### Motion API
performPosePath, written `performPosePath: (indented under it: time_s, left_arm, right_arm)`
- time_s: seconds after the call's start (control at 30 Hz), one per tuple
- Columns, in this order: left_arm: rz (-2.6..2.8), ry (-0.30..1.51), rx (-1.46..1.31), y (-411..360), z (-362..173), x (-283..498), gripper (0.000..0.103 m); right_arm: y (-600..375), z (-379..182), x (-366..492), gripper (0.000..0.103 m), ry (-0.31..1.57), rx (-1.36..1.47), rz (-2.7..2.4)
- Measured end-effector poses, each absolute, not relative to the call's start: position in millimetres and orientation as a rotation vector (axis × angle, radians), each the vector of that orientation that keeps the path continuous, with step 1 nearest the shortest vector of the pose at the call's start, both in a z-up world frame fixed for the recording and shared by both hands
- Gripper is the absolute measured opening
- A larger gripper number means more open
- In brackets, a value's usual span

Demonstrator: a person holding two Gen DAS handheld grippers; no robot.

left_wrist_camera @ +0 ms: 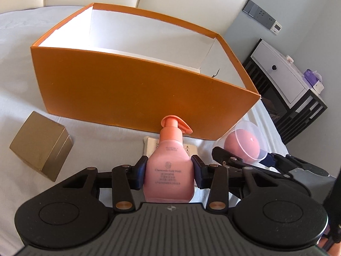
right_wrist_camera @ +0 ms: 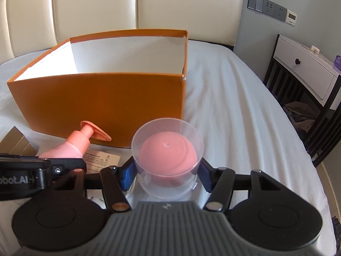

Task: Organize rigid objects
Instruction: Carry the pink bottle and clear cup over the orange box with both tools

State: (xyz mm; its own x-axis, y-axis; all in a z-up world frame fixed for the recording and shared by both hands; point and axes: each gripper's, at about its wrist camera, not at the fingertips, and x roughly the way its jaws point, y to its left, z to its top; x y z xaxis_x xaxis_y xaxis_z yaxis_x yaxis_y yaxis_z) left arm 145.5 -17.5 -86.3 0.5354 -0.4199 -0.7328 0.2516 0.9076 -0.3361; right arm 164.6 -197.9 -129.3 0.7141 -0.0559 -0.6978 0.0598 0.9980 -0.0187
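My left gripper [left_wrist_camera: 169, 170] is shut on a pink body wash pump bottle [left_wrist_camera: 169, 170], held upright just in front of the open orange box [left_wrist_camera: 127, 89]. My right gripper [right_wrist_camera: 167, 173] is shut on a clear plastic case [right_wrist_camera: 168, 149] with a pink sponge ball inside, near the box's front right corner [right_wrist_camera: 183, 98]. The bottle also shows in the right wrist view [right_wrist_camera: 74, 145], and the case in the left wrist view [left_wrist_camera: 245, 143]. The box interior is white; its floor is hidden.
A gold box [left_wrist_camera: 40, 145] lies on the white bed sheet at the left. A flat white packet [left_wrist_camera: 153, 145] lies under the bottle. A cream headboard [right_wrist_camera: 127, 6] stands behind the box. A dark nightstand with a white drawer [right_wrist_camera: 304, 70] stands at the right.
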Motion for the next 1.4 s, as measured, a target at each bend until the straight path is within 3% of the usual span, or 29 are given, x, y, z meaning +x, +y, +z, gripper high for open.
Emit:
performPosePath:
  time_s: [0.7,1.1,1.4]
  left_arm:
    - [-0.437,0.714,-0.252,6.3,0.2,128.5,0.049]
    - [-0.423,0.621,-0.233,11.6,42.0,184.1,0.049]
    - [-0.453,0.698,-0.213,7.9,21.5,246.3,0.049]
  right_arm:
    - [-190.2,-56.2,134.0,0.060,0.616,-0.086,0.024]
    - [-180.4,-5.2,185.1,0.060,0.506,-0.170,0.100]
    - [-172.1,-11.1,246.7,0.060,0.582,-0.280,0.150]
